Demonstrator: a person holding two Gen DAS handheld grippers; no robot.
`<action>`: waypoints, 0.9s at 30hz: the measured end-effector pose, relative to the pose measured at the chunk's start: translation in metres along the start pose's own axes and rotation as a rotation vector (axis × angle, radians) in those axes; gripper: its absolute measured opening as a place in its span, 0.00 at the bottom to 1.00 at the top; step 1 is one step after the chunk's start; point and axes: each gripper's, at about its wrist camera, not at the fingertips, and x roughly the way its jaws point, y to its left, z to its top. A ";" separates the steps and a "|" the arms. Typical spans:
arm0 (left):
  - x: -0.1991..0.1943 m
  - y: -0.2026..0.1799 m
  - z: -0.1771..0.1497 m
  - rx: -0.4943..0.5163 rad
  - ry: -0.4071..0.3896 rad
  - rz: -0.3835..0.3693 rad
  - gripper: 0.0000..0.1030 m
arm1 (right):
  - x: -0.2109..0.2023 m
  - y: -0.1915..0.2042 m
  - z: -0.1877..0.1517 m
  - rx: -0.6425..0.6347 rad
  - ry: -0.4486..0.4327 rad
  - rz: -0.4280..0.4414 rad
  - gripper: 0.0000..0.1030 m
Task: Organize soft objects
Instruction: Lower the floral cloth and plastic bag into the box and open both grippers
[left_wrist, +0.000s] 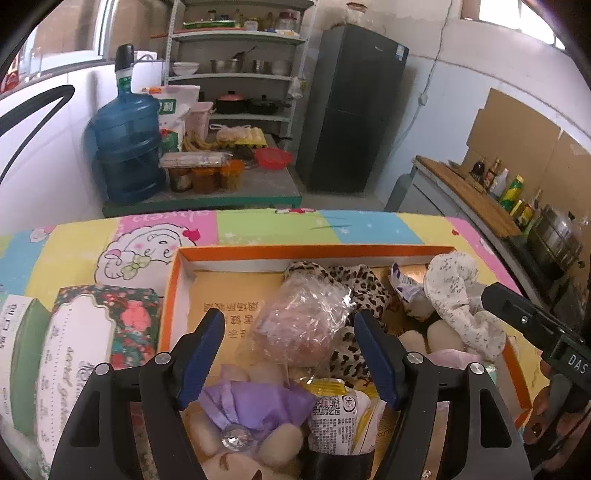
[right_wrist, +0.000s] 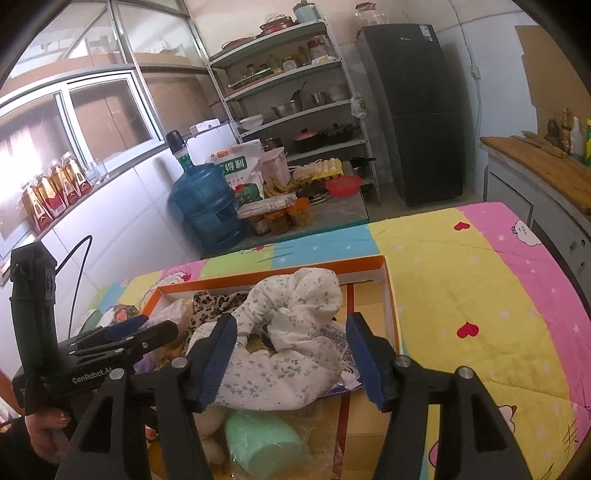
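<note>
An orange-rimmed cardboard box (left_wrist: 258, 253) on the quilt holds soft items: a clear plastic-wrapped bundle (left_wrist: 303, 317), a leopard-print cloth (left_wrist: 360, 280), a white floral cloth (left_wrist: 458, 295), a plush toy with a purple bow (left_wrist: 255, 406) and a snack packet (left_wrist: 343, 421). My left gripper (left_wrist: 290, 354) is open over the box, its fingers either side of the plastic bundle. My right gripper (right_wrist: 291, 362) is open above the white floral cloth (right_wrist: 291, 332). A mint green soft roll (right_wrist: 262, 443) lies below it. The left gripper also shows in the right wrist view (right_wrist: 140, 332).
A floral tissue box (left_wrist: 92, 347) lies left of the orange box on the colourful quilt (right_wrist: 480, 295). Beyond the table stand a blue water jug (left_wrist: 125, 147), a low table with jars, a shelf rack (left_wrist: 236, 74), a dark fridge (left_wrist: 351, 110) and a counter at right.
</note>
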 end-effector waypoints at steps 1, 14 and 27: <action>-0.002 0.000 0.000 0.000 -0.004 0.001 0.72 | -0.001 0.000 0.000 0.001 -0.002 -0.001 0.59; -0.029 0.005 -0.004 0.015 -0.045 0.018 0.72 | -0.017 0.010 -0.001 -0.006 -0.022 -0.009 0.59; -0.069 0.018 -0.010 0.029 -0.111 0.049 0.72 | -0.038 0.039 -0.006 -0.032 -0.040 -0.002 0.59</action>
